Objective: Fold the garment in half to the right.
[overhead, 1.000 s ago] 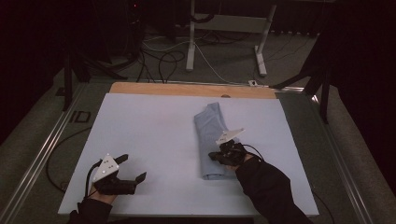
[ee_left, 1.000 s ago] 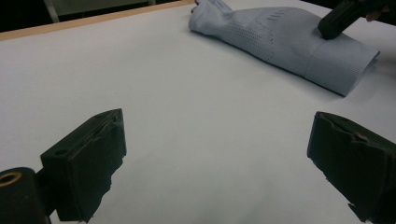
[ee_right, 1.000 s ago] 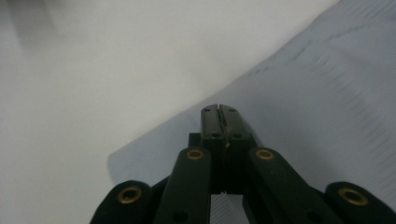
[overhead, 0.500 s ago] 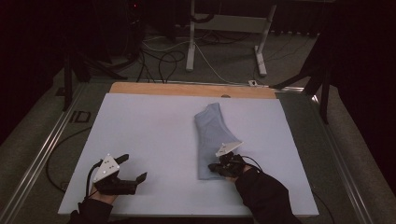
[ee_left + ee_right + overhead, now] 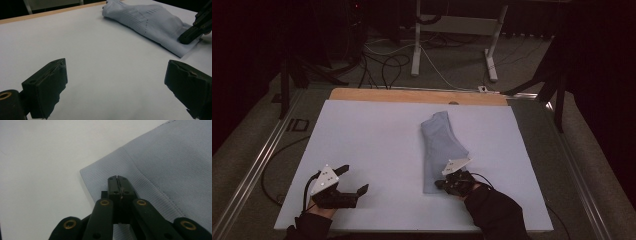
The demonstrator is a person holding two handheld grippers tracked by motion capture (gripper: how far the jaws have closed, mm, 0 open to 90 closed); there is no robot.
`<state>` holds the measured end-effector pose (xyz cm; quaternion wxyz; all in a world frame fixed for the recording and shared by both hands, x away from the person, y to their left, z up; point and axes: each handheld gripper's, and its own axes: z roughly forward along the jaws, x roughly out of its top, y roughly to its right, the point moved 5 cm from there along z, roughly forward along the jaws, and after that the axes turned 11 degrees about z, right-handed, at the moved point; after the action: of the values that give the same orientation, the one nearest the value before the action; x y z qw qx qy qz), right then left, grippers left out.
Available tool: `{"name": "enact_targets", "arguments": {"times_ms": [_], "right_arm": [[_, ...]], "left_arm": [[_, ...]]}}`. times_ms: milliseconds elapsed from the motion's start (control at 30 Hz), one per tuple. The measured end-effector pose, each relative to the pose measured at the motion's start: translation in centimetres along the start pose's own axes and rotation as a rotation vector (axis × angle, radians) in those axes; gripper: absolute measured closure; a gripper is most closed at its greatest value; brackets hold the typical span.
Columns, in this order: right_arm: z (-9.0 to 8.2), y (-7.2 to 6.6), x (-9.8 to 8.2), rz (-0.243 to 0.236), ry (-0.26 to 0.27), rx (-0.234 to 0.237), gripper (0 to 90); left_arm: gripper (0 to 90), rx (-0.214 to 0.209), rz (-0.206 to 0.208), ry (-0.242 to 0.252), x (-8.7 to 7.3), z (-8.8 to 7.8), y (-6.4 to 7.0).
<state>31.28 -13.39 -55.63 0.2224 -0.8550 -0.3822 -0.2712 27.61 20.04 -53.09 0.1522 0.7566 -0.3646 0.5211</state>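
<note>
A pale blue-grey sock (image 5: 440, 149) lies flat on the white tabletop (image 5: 372, 145), a little to the right of its middle. Its closed toe end points to the far edge and its ribbed cuff (image 5: 112, 172) lies near the person's side.

The right gripper (image 5: 443, 184) is down at the near end of the sock. In the right gripper view its jaws are pressed together, with no gap between them, and their tips rest over the ribbed cuff, close to its corner. Whether a fold of cloth is caught between the jaws cannot be told; the fabric under them looks flat and not lifted.

The left gripper (image 5: 354, 181) rests near the front left of the tabletop, well apart from the sock, and its jaws are spread wide with nothing between them.

The sock looks like thin knitted fabric, so it is probably very light and soft. It will bend and hang down as soon as one end is lifted, and it will not keep its shape. It is not fragile, and the knit should give good friction against the jaws. The difficulty is likely that it lies so flat on the smooth surface: the jaws must open and pinch an edge rather than push on top. The ribbed cuff seems the best place to take hold, because it is thicker and has a clear free edge.
</note>
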Motion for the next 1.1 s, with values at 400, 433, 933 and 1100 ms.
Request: {"name": "enact_targets", "arguments": {"times_ms": [400, 433, 933, 1100], "right_arm": [[-0.2, 0.5, 0.3, 0.043, 0.037, 0.051, 82.4], [-0.4, 0.5, 0.4, 0.038, 0.045, 0.057, 81.2], [-2.6, -0.2, 2.5, 0.01, 0.155, 0.087, 28.0], [-3.0, -0.1, 2.9, 0.025, 0.166, 0.096, 7.3]], "left_arm": [[5.5, 0.002, -0.001, -0.004, -0.1, 0.0, 0.0], [5.5, 0.003, 0.001, -0.004, -0.1, -0.1, 0.0], [5.5, 0.011, -0.002, -0.003, -0.1, -0.5, -0.5], [5.5, 0.011, -0.003, -0.004, -0.1, -0.5, -0.5]]}}
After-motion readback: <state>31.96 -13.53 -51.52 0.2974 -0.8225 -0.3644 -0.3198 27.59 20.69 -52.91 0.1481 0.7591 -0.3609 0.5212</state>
